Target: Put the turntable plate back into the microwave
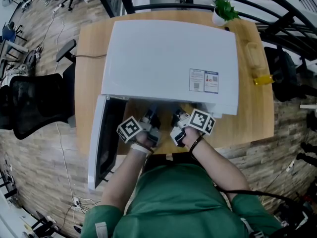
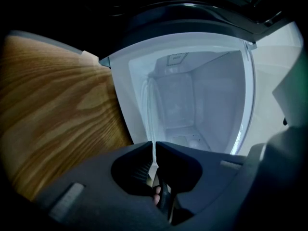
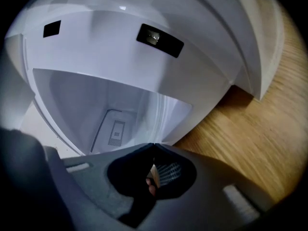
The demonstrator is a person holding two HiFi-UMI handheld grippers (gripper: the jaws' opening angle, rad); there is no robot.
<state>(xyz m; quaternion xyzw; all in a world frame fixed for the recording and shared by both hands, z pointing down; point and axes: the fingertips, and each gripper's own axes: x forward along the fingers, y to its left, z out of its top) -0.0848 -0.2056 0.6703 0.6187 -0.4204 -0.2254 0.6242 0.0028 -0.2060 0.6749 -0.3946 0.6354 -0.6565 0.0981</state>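
The white microwave [image 1: 168,58] stands on a wooden table [image 1: 257,118] with its door [image 1: 101,143] swung open to the left. Both grippers are at its open front, the left gripper [image 1: 151,117] beside the right gripper [image 1: 178,118]. In the left gripper view the clear glass turntable plate [image 2: 153,114] shows edge-on, and the left gripper [image 2: 154,142] is shut on its rim before the empty white cavity [image 2: 192,100]. In the right gripper view the right gripper [image 3: 154,144] is shut on the plate's faint glass edge [image 3: 161,117], facing the cavity [image 3: 110,105]. From the head view the plate is hidden.
A small potted plant [image 1: 224,9] stands at the table's far right corner and a yellow object [image 1: 262,79] lies near its right edge. A black office chair [image 1: 34,105] is on the floor to the left. Bare wood [image 2: 57,105] flanks the microwave.
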